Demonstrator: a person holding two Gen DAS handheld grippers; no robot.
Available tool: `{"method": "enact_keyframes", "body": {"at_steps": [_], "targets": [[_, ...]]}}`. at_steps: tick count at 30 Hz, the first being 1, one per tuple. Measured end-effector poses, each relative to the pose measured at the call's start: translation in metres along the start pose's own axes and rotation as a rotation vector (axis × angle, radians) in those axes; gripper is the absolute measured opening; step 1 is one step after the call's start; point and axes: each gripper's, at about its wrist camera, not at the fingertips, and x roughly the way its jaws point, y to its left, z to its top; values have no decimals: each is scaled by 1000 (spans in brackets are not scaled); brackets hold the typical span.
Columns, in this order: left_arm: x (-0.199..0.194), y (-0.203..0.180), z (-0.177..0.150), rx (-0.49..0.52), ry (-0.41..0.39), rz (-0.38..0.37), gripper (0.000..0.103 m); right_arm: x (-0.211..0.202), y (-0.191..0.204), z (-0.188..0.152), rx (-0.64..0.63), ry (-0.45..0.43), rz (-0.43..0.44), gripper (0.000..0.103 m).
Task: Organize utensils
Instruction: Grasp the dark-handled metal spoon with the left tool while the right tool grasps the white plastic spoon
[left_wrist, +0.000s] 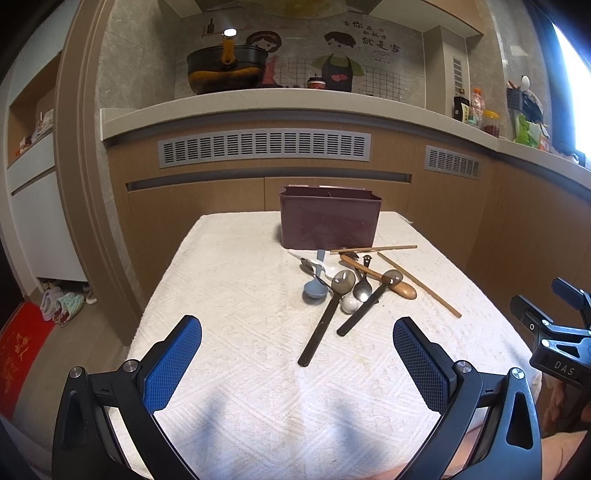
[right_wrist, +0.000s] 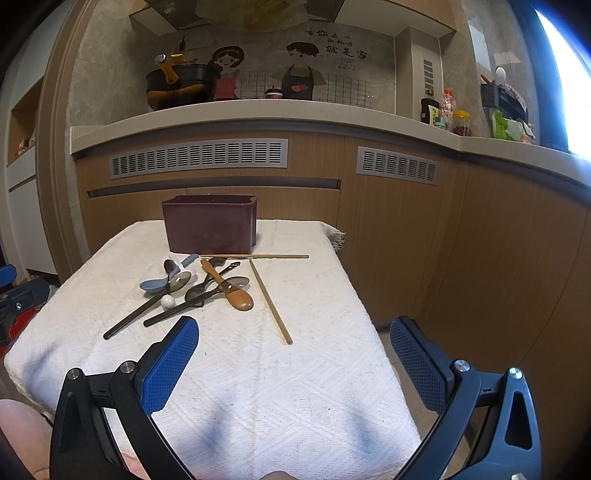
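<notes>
Both our grippers hover over the near end of the table (left_wrist: 229, 280) — left gripper (left_wrist: 297, 363) and right gripper (right_wrist: 293, 363) each with fingers spread wide, holding nothing. Utensils lie in a loose pile (left_wrist: 351, 284) on the white cloth, just in front of the maroon bin (left_wrist: 330, 218) at the far edge. Two chopsticks (right_wrist: 271, 301) sit at the pile's right side — one along the bin's base, one angled toward us.
</notes>
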Motion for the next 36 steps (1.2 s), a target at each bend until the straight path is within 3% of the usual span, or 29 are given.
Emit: {"method": "enact_keyframes", "body": {"at_steps": [8,12,15,19,24,27,30,32,36], "targets": [[44,-1,22,37,64,-85,103,33,6,25,-97,1,6,103],[71,-2,35,76,66,-104,103,69,8,39,-149,62,33,103],[98,-4,42,98,112,-166,101,96,12,44,-197,102,26,103],[131,-6,42,119,218,-241,76,118,15,47,-229,129,13,103],[153,-11,35,140,277,-314,63,135,12,48,-177,175,92,103],[167,-3,41,75,296,-323,52,146,11,44,-135,217,113,103],[187,-1,50,0,326,-343,50,158,14,38,-123,257,90,103],[199,-12,54,39,362,-399,50,162,15,33,-118,267,101,103],[217,-29,56,150,416,-377,50,160,21,27,-164,254,109,103]]}}
